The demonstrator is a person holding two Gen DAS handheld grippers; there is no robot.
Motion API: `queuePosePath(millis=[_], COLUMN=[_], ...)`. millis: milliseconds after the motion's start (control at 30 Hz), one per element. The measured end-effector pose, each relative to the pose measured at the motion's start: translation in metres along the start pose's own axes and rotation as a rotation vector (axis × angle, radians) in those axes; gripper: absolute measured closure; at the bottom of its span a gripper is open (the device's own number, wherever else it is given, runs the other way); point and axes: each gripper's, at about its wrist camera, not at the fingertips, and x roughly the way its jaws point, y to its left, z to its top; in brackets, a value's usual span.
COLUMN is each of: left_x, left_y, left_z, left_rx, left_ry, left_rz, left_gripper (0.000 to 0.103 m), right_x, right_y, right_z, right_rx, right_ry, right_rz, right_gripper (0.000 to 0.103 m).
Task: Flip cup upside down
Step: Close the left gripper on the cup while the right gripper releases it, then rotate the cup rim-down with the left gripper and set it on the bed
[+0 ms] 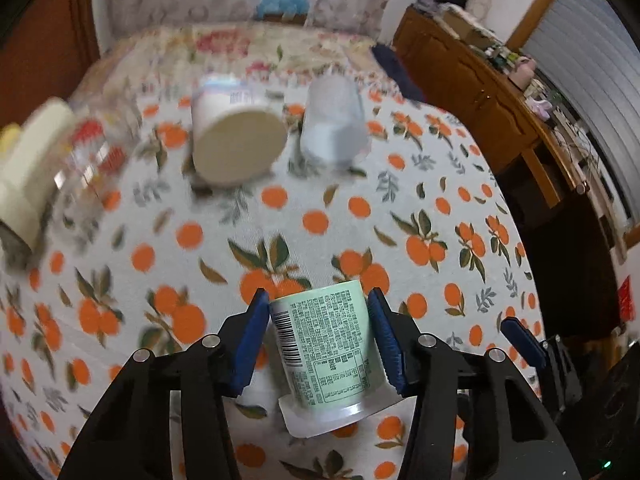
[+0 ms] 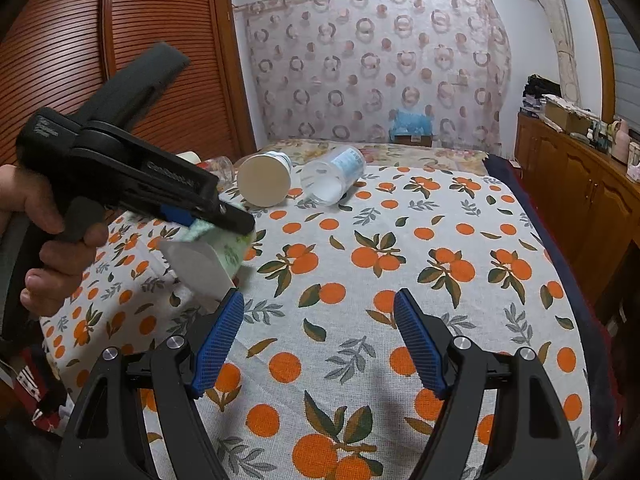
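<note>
One green cup (image 1: 326, 344) pinched in left gripper (image 1: 320, 340), tilted, rim toward camera, right gripper (image 2: 320, 344) spread, two cups (image 2: 266, 180) lying beyond.

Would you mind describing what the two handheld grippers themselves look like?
Both are matte black plastic. The left gripper and right gripper have angular linkage arms with silver round pins and blue ribbed finger pads. The left gripper's body carries faint grey lettering, and a bare hand grips its pistol handle.

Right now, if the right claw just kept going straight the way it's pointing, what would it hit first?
Probably the orange-print tablecloth. The right claw is open, empty and angled down at bare cloth, with nothing between its fingers. The tipped clear cup lies further on, though depth is hard to judge.
</note>
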Motion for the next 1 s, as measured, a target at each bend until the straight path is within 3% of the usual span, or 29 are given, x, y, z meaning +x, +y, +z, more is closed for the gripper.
queuePosePath(millis=[100, 467, 1000], left_x=[-0.007, -0.009, -0.006], left_y=[-0.001, 0.020, 0.015], left_z=[0.003, 0.010, -0.018], left_rx=[0.057, 0.097, 0.205], left_ry=[-0.075, -0.280, -0.348], left_rz=[0.044, 0.067, 0.146], left_gripper=[0.055, 0.055, 0.055], right_x=[0.001, 0.006, 0.009], right_y=[0.002, 0.003, 0.000], right_z=[0.000, 0.002, 0.003], right_rx=[0.000, 0.004, 0.014], right_ry=[0.005, 0.026, 0.036], right_rz=[0.002, -0.017, -0.015], right_gripper=[0.024, 0.024, 0.024])
